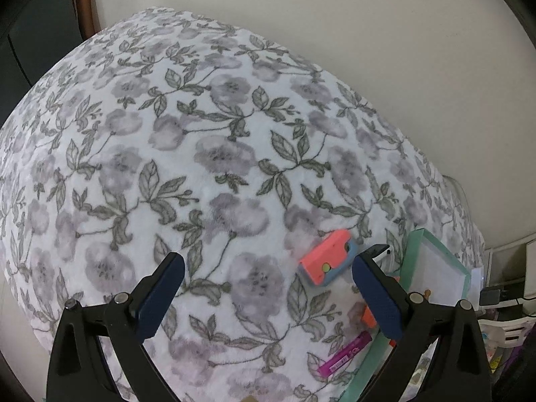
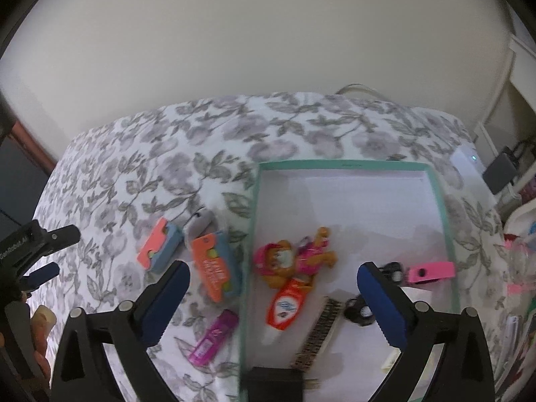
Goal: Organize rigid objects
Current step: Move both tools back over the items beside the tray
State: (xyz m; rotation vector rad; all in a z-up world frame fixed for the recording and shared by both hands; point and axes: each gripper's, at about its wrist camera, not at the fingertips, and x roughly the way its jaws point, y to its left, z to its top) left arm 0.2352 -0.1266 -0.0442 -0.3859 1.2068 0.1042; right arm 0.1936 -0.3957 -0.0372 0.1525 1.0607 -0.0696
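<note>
A green-rimmed white tray [image 2: 449,234] lies on the floral cloth and holds a dog toy [image 2: 294,258], an orange tube [image 2: 286,305], a comb [image 2: 318,335], a pink clip [image 2: 430,272] and small black pieces. Left of the tray lie a small pink-and-blue card box [image 2: 159,249], a larger orange-and-blue one [image 2: 216,269] and a purple case [image 2: 214,336]. My right gripper [image 2: 273,284] is open and empty above the tray's near left part. My left gripper [image 1: 268,276] is open and empty over the cloth, left of the pink box [image 1: 326,258], the purple case [image 1: 345,355] and the tray [image 1: 412,261].
The floral cloth [image 1: 201,167] covers a table against a pale wall. Clutter, cables and a grey adapter [image 2: 500,171] sit past the table's right edge. A dark door with a wooden frame [image 1: 83,0] stands at the left.
</note>
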